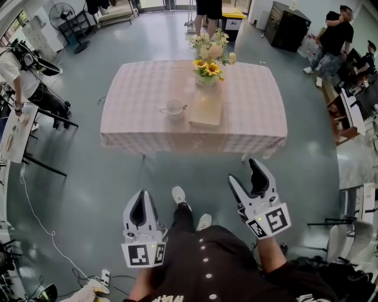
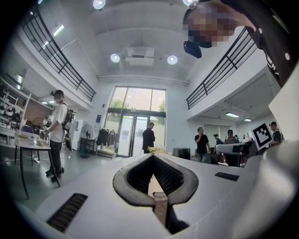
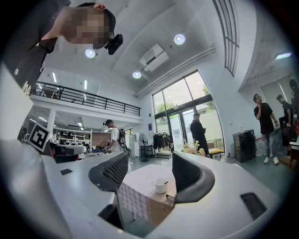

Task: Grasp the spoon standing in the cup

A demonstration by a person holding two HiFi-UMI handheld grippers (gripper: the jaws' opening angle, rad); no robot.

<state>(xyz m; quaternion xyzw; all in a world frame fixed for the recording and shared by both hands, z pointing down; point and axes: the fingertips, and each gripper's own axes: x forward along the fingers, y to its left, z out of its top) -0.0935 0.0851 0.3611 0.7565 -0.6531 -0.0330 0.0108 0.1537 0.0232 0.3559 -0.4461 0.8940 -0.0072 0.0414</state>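
Observation:
A white cup [image 1: 173,107] stands on the table with the pale checked cloth [image 1: 130,118], left of a wooden board [image 1: 207,110]. The spoon [image 1: 183,107] leans out over the cup's right rim. Both grippers hang over the floor, well short of the table's near edge. My left gripper [image 1: 140,197] has its jaws together with nothing in them; its own view shows the tips [image 2: 153,157] meeting. My right gripper [image 1: 244,171] stands open and empty. Far off between its jaws [image 3: 149,161] I see the cup [image 3: 160,186] and the spoon's dark handle [image 3: 167,181].
A vase of yellow and white flowers [image 1: 208,66] stands behind the board. People stand beyond the table [image 1: 208,12], at the right [image 1: 333,38] and at the left by a side table [image 1: 15,133]. A cable [image 1: 41,227] trails over the floor at left.

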